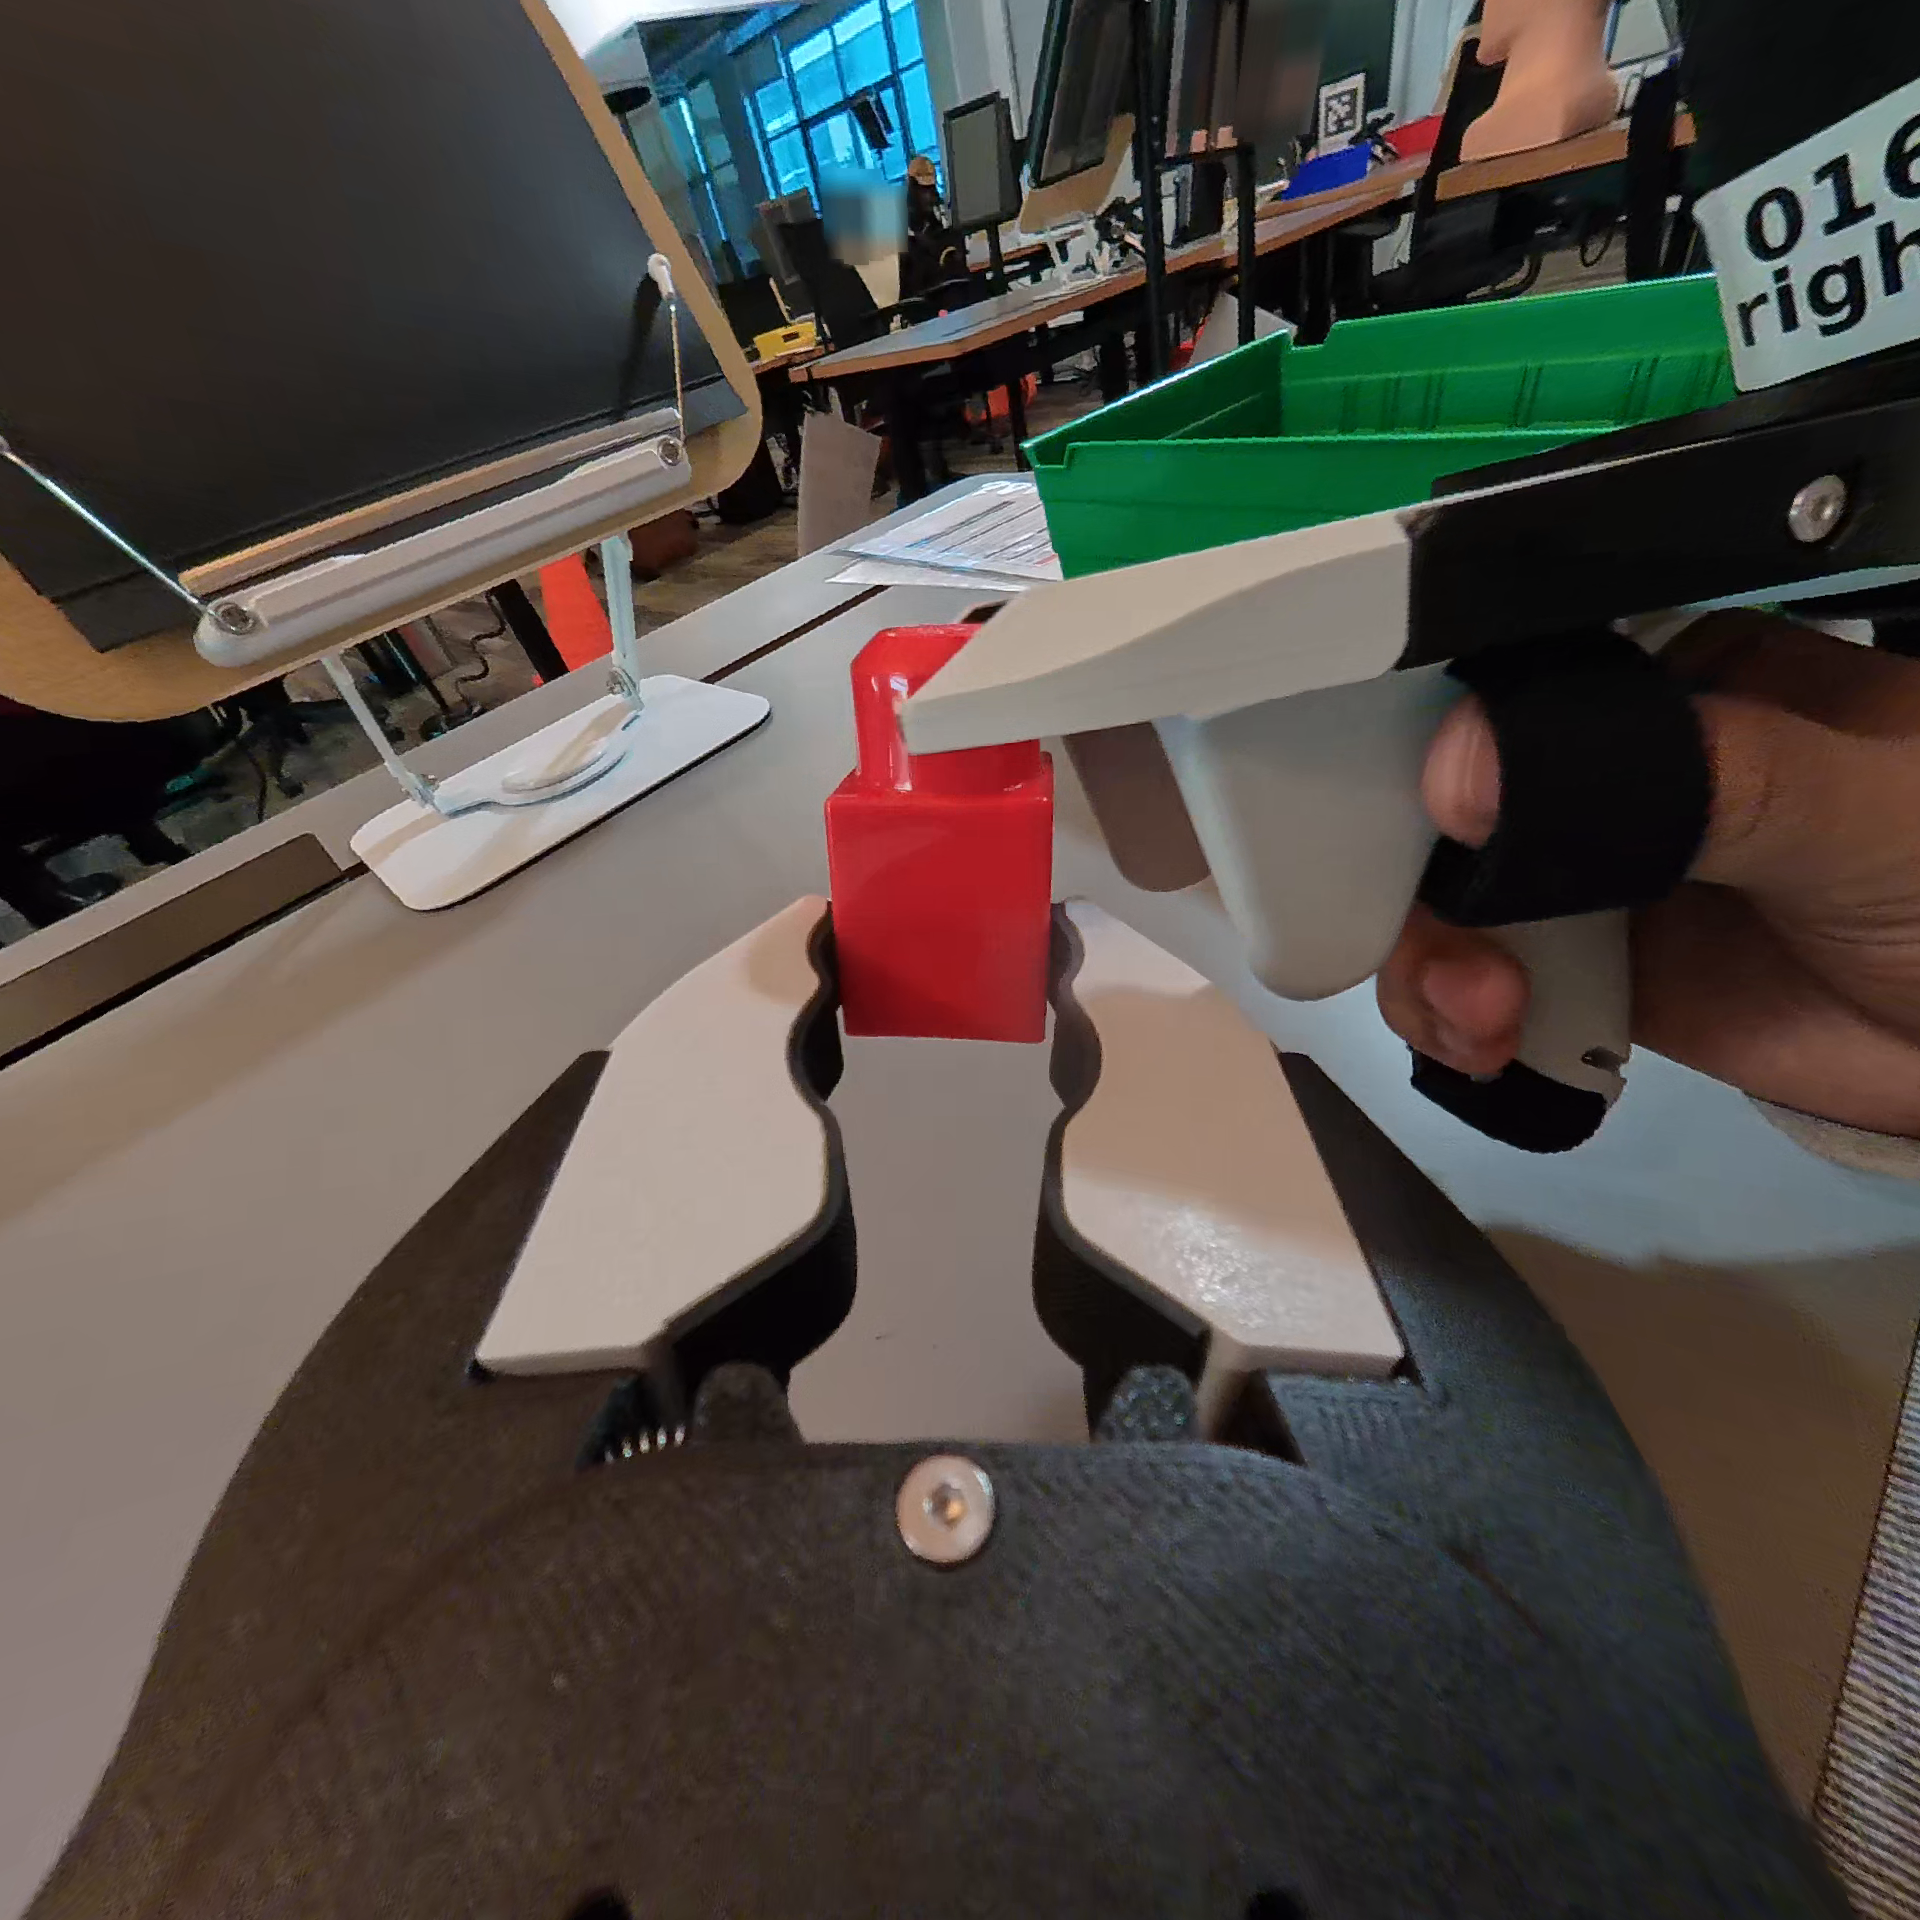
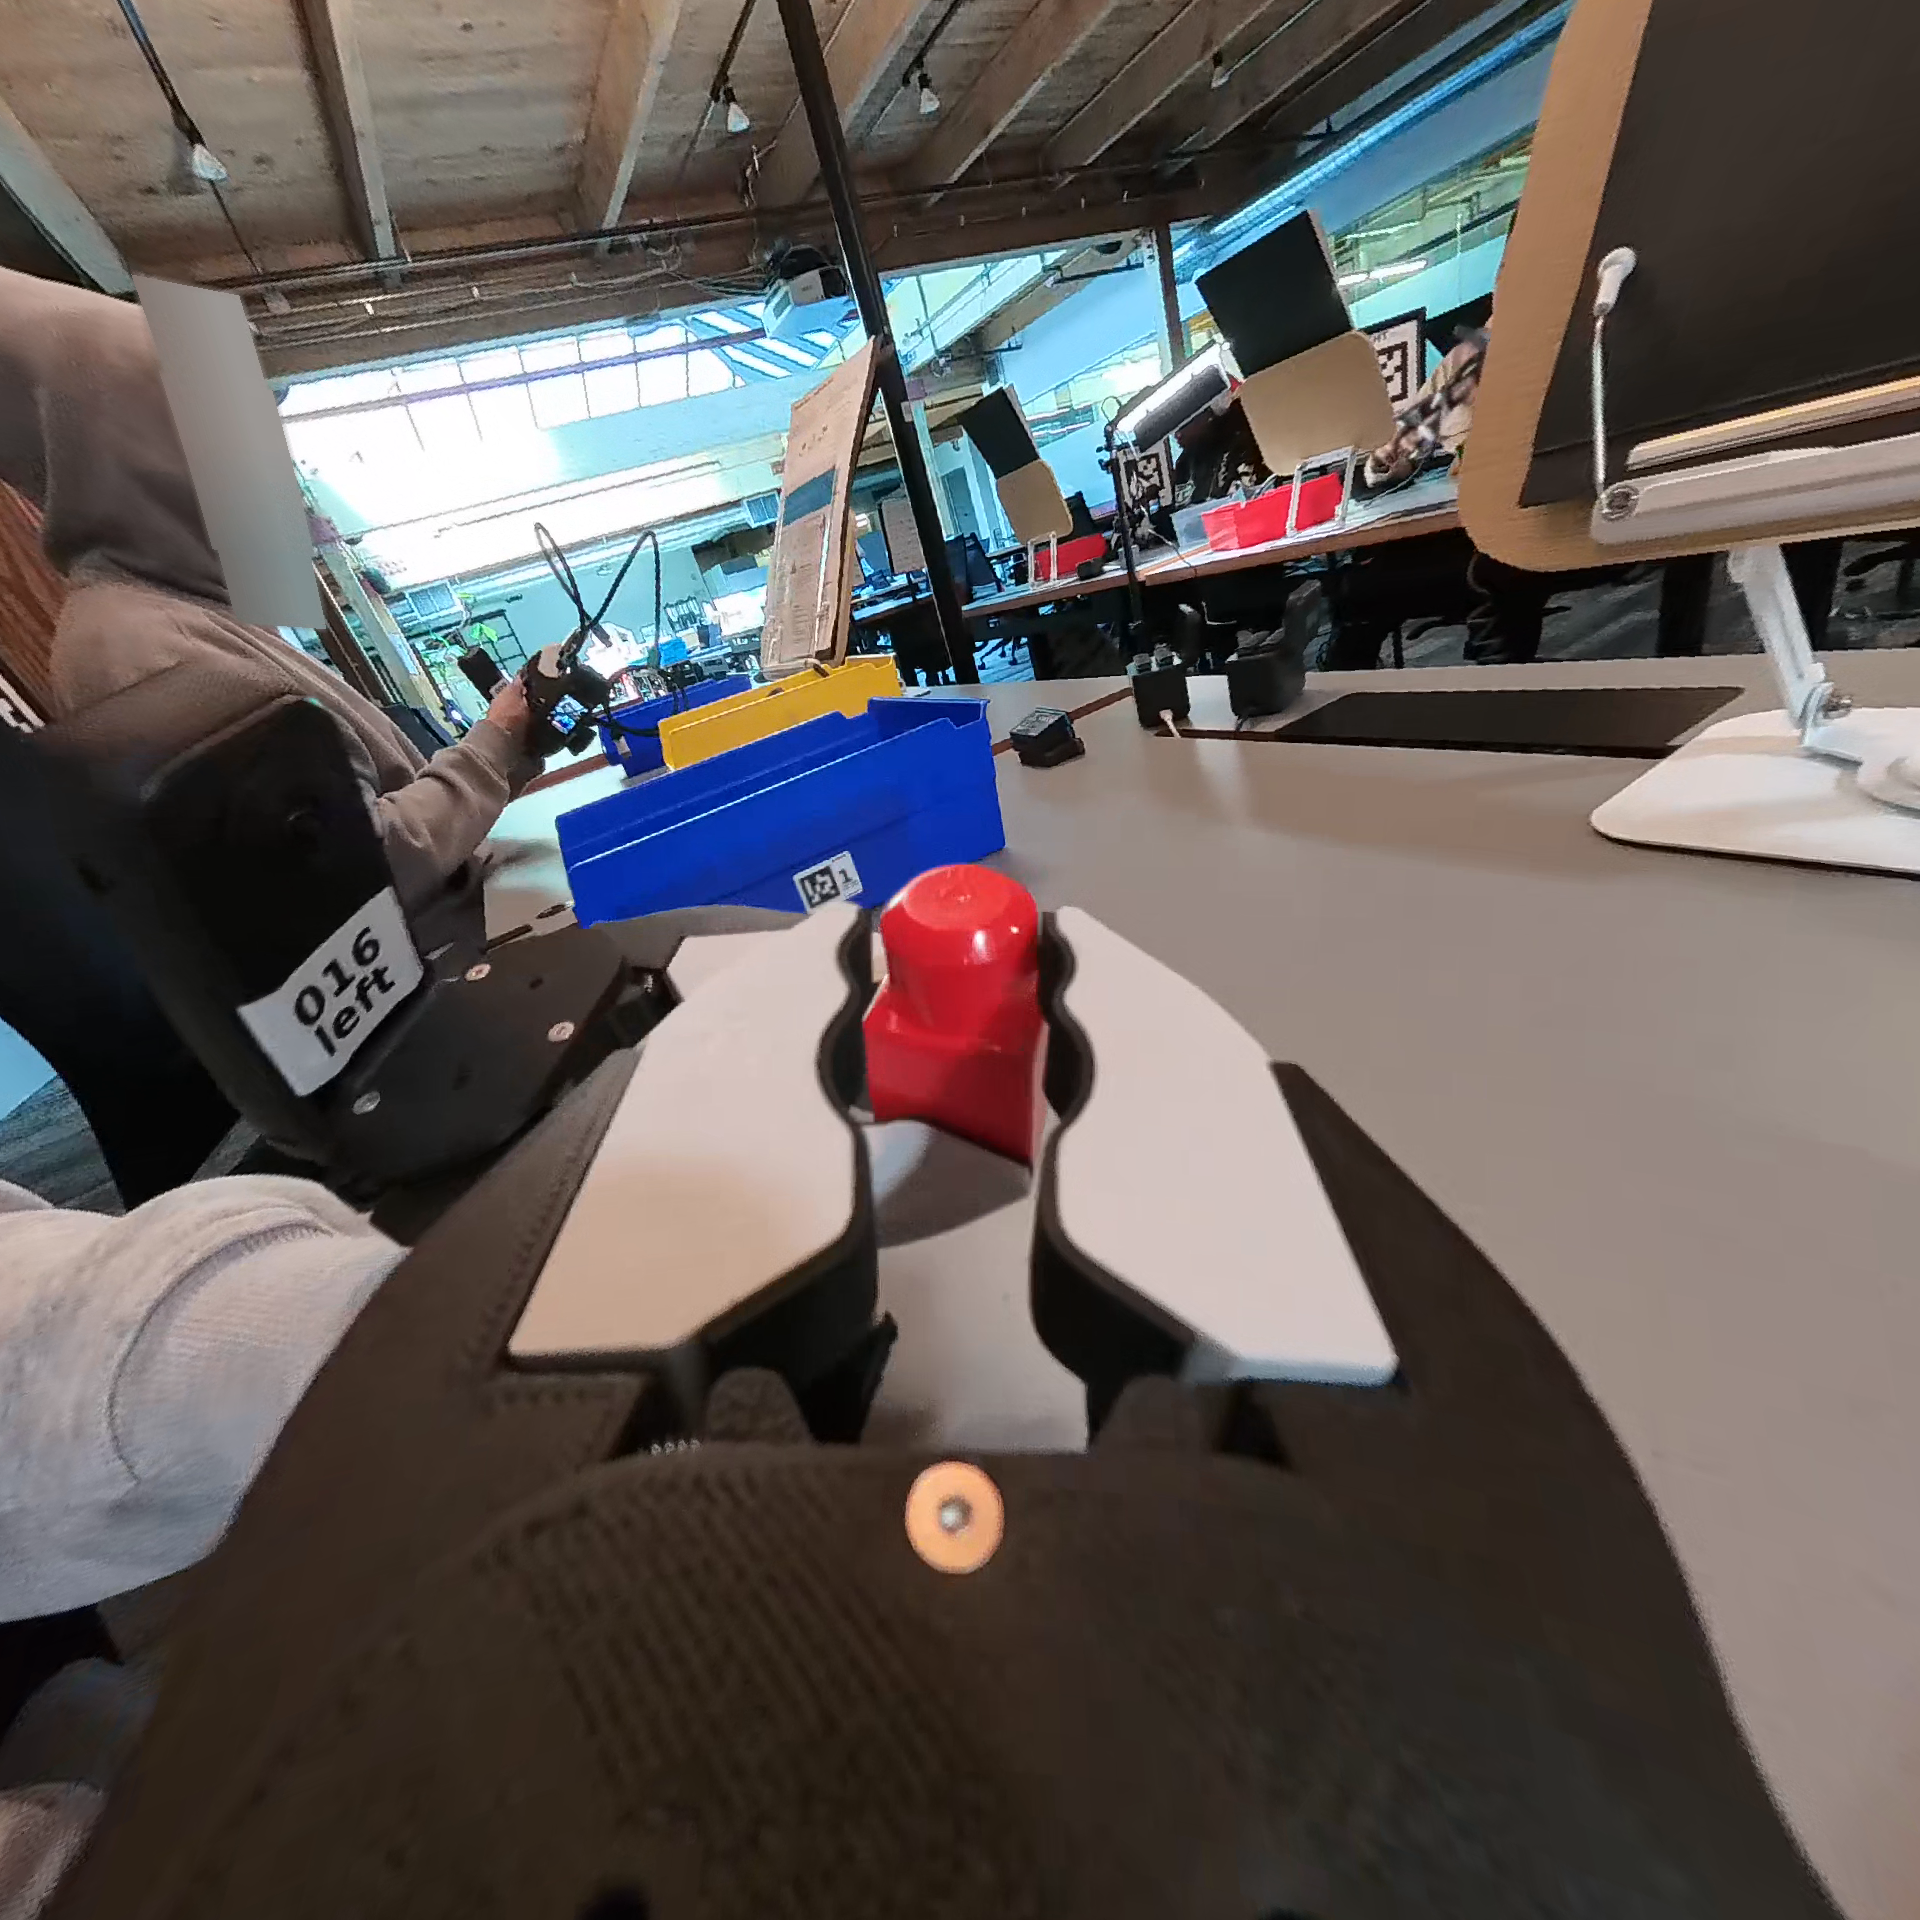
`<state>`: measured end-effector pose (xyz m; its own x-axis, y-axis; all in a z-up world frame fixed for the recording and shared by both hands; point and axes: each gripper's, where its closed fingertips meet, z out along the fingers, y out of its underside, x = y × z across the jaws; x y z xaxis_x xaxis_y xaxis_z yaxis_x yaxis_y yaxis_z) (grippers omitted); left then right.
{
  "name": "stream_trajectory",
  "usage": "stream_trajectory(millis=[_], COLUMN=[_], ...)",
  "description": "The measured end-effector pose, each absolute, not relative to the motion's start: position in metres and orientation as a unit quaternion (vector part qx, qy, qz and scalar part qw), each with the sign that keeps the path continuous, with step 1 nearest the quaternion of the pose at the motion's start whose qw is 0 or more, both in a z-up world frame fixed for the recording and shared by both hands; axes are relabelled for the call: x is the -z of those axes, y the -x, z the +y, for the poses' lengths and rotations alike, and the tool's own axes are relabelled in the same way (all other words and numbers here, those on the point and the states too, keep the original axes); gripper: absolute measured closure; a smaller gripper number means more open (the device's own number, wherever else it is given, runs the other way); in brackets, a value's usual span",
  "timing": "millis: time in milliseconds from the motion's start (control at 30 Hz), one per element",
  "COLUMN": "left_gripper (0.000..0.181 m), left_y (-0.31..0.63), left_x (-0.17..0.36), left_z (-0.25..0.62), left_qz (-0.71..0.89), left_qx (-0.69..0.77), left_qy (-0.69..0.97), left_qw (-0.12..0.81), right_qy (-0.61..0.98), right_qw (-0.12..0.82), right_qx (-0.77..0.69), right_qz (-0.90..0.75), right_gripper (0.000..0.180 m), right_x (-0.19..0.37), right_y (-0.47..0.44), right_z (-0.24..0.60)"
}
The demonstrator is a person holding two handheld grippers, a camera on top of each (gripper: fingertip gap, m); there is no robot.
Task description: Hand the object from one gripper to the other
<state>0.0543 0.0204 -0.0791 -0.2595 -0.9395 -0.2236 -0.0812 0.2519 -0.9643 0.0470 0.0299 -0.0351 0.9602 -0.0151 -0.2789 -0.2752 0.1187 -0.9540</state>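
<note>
A red block (image 1: 940,914) with a square base and a round stud on top is held above the grey table (image 1: 208,1143). My left gripper (image 1: 943,940) is shut on its square base, one finger on each side. My right gripper (image 2: 956,935) is shut on the round stud of the block (image 2: 956,1049). In the left wrist view the right gripper's grey finger (image 1: 1143,665) comes in from the right across the stud, held by a gloved hand (image 1: 1766,831). The left gripper's black body (image 2: 312,987) shows at the left of the right wrist view.
A green bin (image 1: 1351,447) and papers (image 1: 966,540) lie behind the block. A dark board on a white stand (image 1: 561,790) is at the far left. A blue bin (image 2: 779,821) and a yellow bin (image 2: 769,717) sit farther along the table. A sleeve (image 2: 156,1351) is at lower left. The gap from one gripper's tips to the other's is roughly 4 cm.
</note>
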Motion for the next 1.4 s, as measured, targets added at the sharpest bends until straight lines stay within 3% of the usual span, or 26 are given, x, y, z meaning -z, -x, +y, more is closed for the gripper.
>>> stream_trajectory(millis=[233,367,500,667,800,933,1133,1400], left_gripper=[0.141,0.114,0.104,0.098,0.105,0.087,0.103,0.124], left_y=[-0.054,-0.054,-0.053,-0.047,-0.03,-0.02,-0.01,-0.012], left_x=[0.08,0.076,0.07,0.065,0.061,0.053,0.054,0.059], left_z=[0.017,0.015,0.016,0.004,-0.018,-0.029,-0.038,-0.035], left_qz=[0.646,0.636,0.612,0.605,0.609,0.59,0.596,0.611], left_qx=[0.469,0.502,0.555,0.633,0.701,0.741,0.748,0.733], left_qy=[0.389,0.386,0.395,0.371,0.328,0.305,0.288,0.291], left_qw=[0.46,0.442,0.402,0.31,0.177,0.102,0.043,0.064], right_qy=[0.661,0.655,0.656,0.651,0.645,0.632,0.63,0.643], right_qw=[0.737,0.741,0.738,0.728,0.704,0.692,0.677,0.663], right_qx=[-0.087,-0.097,-0.115,-0.207,-0.296,-0.347,-0.377,-0.379], right_qz=[0.111,0.112,0.112,0.054,-0.002,-0.041,-0.053,-0.059], right_gripper=[0.15,0.15,0.15,0.15,0.15,0.15,0.151,0.15], right_x=[0.036,0.033,0.032,0.026,0.022,0.016,0.016,0.022], right_y=[-0.048,-0.053,-0.061,-0.05,-0.033,-0.023,-0.021,-0.014], right_z=[0.03,0.026,0.021,0.017,0.01,-0.001,-0.008,-0.005])
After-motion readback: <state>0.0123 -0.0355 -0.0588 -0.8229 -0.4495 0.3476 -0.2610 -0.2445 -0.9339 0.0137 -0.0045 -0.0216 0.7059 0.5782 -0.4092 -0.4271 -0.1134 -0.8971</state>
